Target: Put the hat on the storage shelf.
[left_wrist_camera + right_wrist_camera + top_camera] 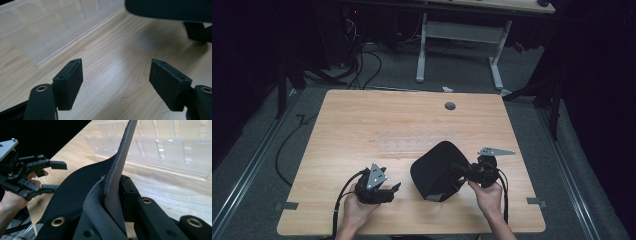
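Note:
A black flexible pad (436,170) is lifted off the wooden table (362,120), curled and tilted on edge. My right gripper (462,173) is shut on its right edge; in the right gripper view the jaws pinch the pad (75,185) and its grey underside rises between them at the right gripper (112,188). My left gripper (393,190) hovers left of the pad, open, with nothing between its pads (70,82). The left gripper view has the pad (170,10) overhead at the top right. The right gripper view takes in the left gripper (56,176) with a hand behind it.
A clear plastic tray (404,145) with several compartments lies flat mid-table, just beyond the pad; it is faint from above and plainer as the tray (50,25) and the tray (162,150). A grey cable port (450,106) sits near the far edge. Cables trail off the near edge.

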### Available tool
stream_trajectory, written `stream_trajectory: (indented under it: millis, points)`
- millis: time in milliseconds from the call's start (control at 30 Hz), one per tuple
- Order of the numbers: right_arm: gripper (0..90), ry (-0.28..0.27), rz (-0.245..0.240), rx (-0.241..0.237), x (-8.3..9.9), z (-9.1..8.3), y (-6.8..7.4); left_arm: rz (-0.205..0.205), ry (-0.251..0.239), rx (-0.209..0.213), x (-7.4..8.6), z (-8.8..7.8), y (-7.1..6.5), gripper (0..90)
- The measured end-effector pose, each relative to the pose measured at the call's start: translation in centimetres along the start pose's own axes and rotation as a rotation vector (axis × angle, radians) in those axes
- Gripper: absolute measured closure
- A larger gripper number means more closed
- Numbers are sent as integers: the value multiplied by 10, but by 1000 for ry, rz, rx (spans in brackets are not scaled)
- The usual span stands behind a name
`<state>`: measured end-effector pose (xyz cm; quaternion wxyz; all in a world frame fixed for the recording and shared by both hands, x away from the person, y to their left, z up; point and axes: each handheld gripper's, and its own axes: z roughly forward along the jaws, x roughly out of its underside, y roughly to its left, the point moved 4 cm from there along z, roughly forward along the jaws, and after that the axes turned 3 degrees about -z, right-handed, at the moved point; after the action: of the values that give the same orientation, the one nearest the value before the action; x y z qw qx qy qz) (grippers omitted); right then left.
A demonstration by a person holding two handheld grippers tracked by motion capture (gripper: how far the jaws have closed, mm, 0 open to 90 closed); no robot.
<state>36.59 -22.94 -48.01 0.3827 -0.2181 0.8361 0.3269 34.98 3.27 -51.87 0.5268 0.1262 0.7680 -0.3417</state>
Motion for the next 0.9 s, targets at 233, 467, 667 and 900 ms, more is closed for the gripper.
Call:
stream_trajectory:
  millis: [233, 467, 667, 900]
  points:
    - [820, 12, 5, -21, -8, 10, 7, 27, 0, 44, 2, 0, -13, 233]
    - [818, 45, -3, -36, -15, 24, 14, 65, -17, 80, -3, 0, -25, 205]
    - [818, 81, -10, -31, -14, 34, 18, 77, -19, 93, -3, 1, -30, 205]
    - [818, 99, -15, -19, -14, 37, 19, 120, -23, 94, -2, 2, -35, 237]
